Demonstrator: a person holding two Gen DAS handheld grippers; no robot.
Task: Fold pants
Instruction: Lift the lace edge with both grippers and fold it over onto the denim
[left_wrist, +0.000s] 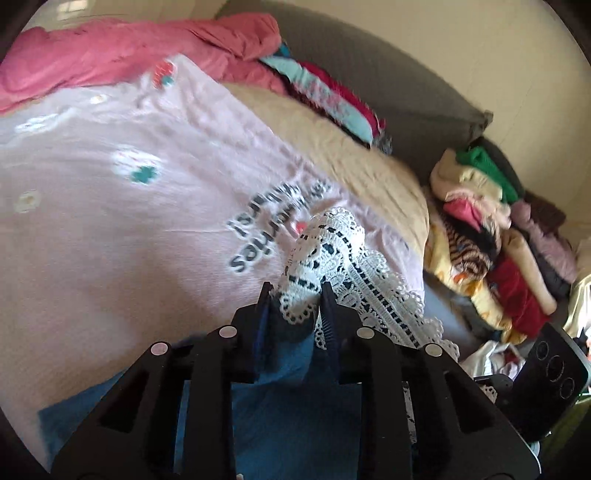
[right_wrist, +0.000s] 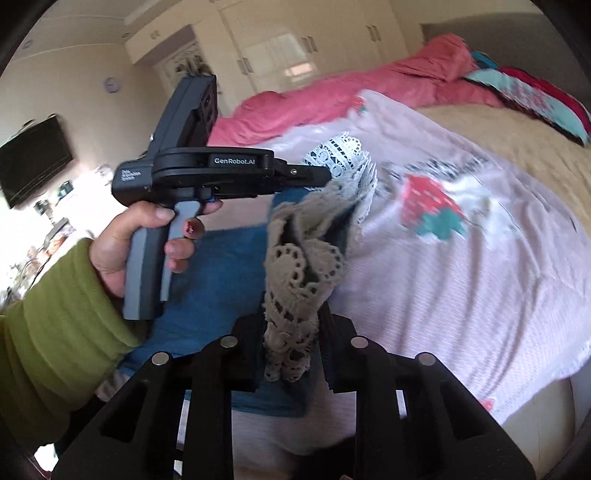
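Pants lace hem | pinched btwn fingers | both grippers

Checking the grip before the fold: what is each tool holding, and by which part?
Both hold the blue pants by the white lace hem: left tool and right tool each pinch a bunch of lace.

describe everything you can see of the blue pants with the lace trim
The pants are blue cloth with a wide band of white openwork lace trim with scalloped edges at the hem. They lie partly on the pink blanket on the bed, the laced end lifted and bunched. The left gripper pinches one bit of lace and the right gripper pinches another, so the hem hangs crumpled between them. No waistband is visible.
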